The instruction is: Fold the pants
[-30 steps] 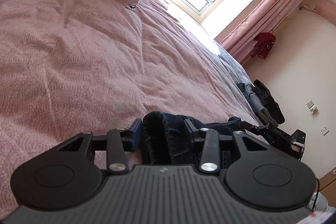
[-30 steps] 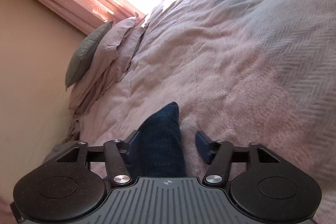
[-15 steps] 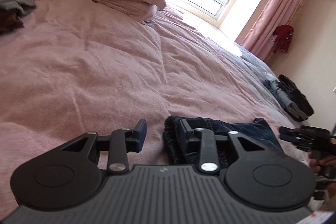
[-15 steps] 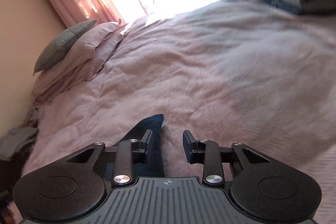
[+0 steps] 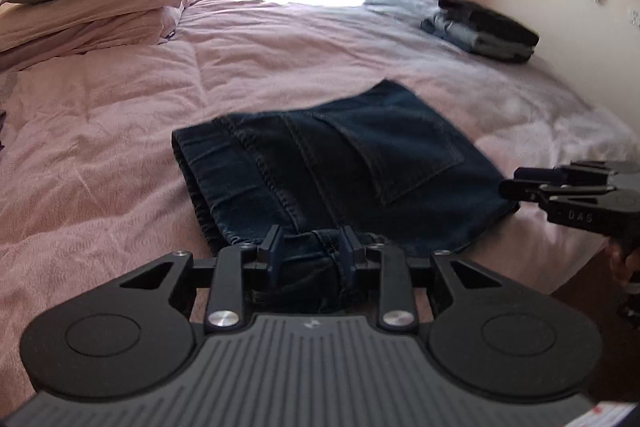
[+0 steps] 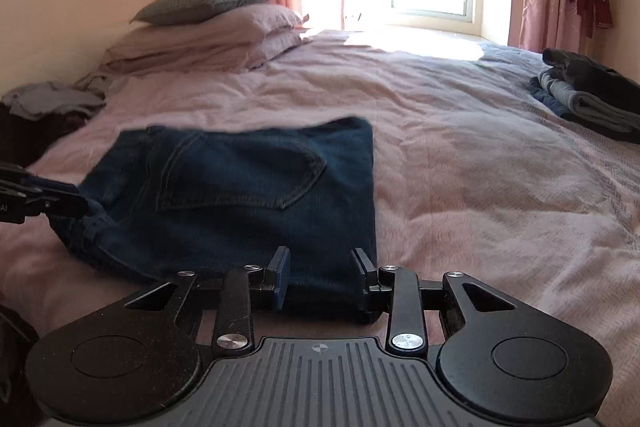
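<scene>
We find the folded jeans (image 5: 360, 163) lying flat on the pink bed (image 5: 120, 131), with our left tongs (image 5: 310, 251) clamped on their bunched near edge and our right tongs (image 6: 322, 277) parted, straddling the near corner without pressing it.
</scene>
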The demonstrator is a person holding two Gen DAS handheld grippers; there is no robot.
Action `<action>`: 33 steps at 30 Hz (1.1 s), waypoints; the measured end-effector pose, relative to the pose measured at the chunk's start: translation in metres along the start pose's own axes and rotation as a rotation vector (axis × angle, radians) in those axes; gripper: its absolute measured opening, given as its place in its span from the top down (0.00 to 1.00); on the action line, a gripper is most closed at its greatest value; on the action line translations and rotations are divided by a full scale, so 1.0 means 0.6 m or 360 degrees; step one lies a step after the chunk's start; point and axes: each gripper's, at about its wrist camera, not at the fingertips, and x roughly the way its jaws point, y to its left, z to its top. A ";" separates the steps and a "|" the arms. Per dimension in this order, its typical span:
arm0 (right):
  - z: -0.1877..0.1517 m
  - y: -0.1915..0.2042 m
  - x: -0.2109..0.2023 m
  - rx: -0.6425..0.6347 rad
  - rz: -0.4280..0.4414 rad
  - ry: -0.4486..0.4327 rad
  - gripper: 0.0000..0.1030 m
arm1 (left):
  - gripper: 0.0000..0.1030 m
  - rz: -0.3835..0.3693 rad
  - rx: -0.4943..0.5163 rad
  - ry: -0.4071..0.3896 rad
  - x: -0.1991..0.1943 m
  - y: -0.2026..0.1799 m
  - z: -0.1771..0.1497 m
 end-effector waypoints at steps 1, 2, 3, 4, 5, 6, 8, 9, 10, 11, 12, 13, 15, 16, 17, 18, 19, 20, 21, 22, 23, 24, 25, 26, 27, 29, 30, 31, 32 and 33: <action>-0.004 0.001 0.013 -0.0004 -0.0011 0.0030 0.71 | 0.74 0.0018 0.0007 0.0012 0.012 0.001 -0.011; -0.003 0.000 0.017 -0.0001 -0.0018 0.0041 0.71 | 0.74 0.0020 -0.0011 0.0014 0.017 0.001 -0.017; 0.002 -0.001 0.016 0.0012 -0.0024 0.0053 0.71 | 0.74 0.0032 -0.0024 -0.0001 0.016 0.000 -0.019; 0.008 -0.001 0.013 0.0025 -0.0034 0.0067 0.70 | 0.74 0.0050 -0.0019 -0.0006 0.014 -0.002 -0.018; 0.013 0.001 0.008 0.0030 -0.0048 0.0076 0.70 | 0.74 0.0071 -0.0014 -0.0004 0.013 -0.006 -0.016; 0.017 0.004 0.000 0.0025 -0.0068 0.0079 0.69 | 0.74 0.0092 -0.0016 -0.0005 0.006 -0.009 -0.013; 0.022 0.013 -0.020 0.0015 -0.0082 0.0066 0.67 | 0.75 0.0133 -0.0024 -0.0013 -0.010 -0.014 -0.007; 0.022 0.017 -0.030 0.0022 -0.0067 0.0066 0.62 | 0.75 0.0148 -0.0027 -0.0019 -0.021 -0.017 -0.003; 0.021 0.022 -0.040 0.0040 -0.0049 0.0062 0.56 | 0.72 0.0164 -0.0036 -0.0017 -0.030 -0.019 -0.001; 0.020 0.029 -0.051 0.0065 -0.0033 0.0055 0.54 | 0.69 0.0171 -0.0048 -0.0011 -0.038 -0.021 0.001; 0.019 0.036 -0.060 0.0093 -0.0014 0.0054 0.50 | 0.68 0.0168 -0.0066 -0.0003 -0.047 -0.022 0.002; 0.018 0.041 -0.067 0.0117 -0.0001 0.0060 0.49 | 0.65 0.0161 -0.0086 0.0004 -0.055 -0.023 0.002; 0.016 0.051 -0.080 0.0161 0.0022 0.0077 0.48 | 0.58 0.0164 -0.0120 0.0048 -0.069 -0.027 0.001; 0.015 0.057 -0.088 0.0179 0.0035 0.0079 0.47 | 0.57 0.0165 -0.0124 0.0057 -0.077 -0.032 -0.001; 0.013 0.063 -0.096 0.0191 0.0047 0.0076 0.47 | 0.56 0.0160 -0.0123 0.0062 -0.084 -0.035 -0.003; 0.012 0.068 -0.103 0.0197 0.0055 0.0079 0.47 | 0.54 0.0162 -0.0121 0.0070 -0.091 -0.038 -0.005; 0.011 0.073 -0.111 0.0195 0.0060 0.0082 0.47 | 0.51 0.0164 -0.0120 0.0075 -0.097 -0.041 -0.007; 0.010 0.080 -0.119 0.0190 0.0061 0.0079 0.47 | 0.50 0.0161 -0.0119 0.0072 -0.104 -0.044 -0.009; 0.008 0.084 -0.127 0.0189 0.0057 0.0071 0.47 | 0.49 0.0158 -0.0119 0.0070 -0.111 -0.046 -0.011; 0.007 0.088 -0.134 0.0191 0.0054 0.0065 0.47 | 0.48 0.0157 -0.0117 0.0069 -0.117 -0.047 -0.013; 0.006 0.091 -0.141 0.0192 0.0054 0.0062 0.47 | 0.47 0.0155 -0.0115 0.0063 -0.124 -0.048 -0.015; 0.004 0.095 -0.148 0.0193 0.0056 0.0058 0.47 | 0.47 0.0156 -0.0115 0.0061 -0.130 -0.050 -0.018; 0.002 0.099 -0.155 0.0193 0.0057 0.0054 0.47 | 0.46 0.0157 -0.0114 0.0061 -0.135 -0.051 -0.020; 0.000 0.103 -0.161 0.0193 0.0052 0.0051 0.47 | 0.45 0.0157 -0.0112 0.0060 -0.139 -0.052 -0.023; -0.002 0.106 -0.167 0.0193 0.0047 0.0045 0.47 | 0.44 0.0160 -0.0112 0.0059 -0.143 -0.053 -0.026; -0.005 0.111 -0.178 0.0196 0.0047 0.0034 0.47 | 0.44 0.0160 -0.0111 0.0059 -0.151 -0.055 -0.032; -0.007 0.112 -0.183 0.0200 0.0047 0.0031 0.47 | 0.44 0.0159 -0.0114 0.0057 -0.154 -0.055 -0.035; -0.008 0.113 -0.187 0.0204 0.0045 0.0028 0.47 | 0.43 0.0160 -0.0115 0.0056 -0.157 -0.055 -0.037; -0.009 0.113 -0.191 0.0206 0.0042 0.0026 0.47 | 0.43 0.0158 -0.0115 0.0058 -0.160 -0.056 -0.039; -0.011 0.114 -0.194 0.0208 0.0039 0.0024 0.47 | 0.43 0.0156 -0.0116 0.0055 -0.162 -0.056 -0.041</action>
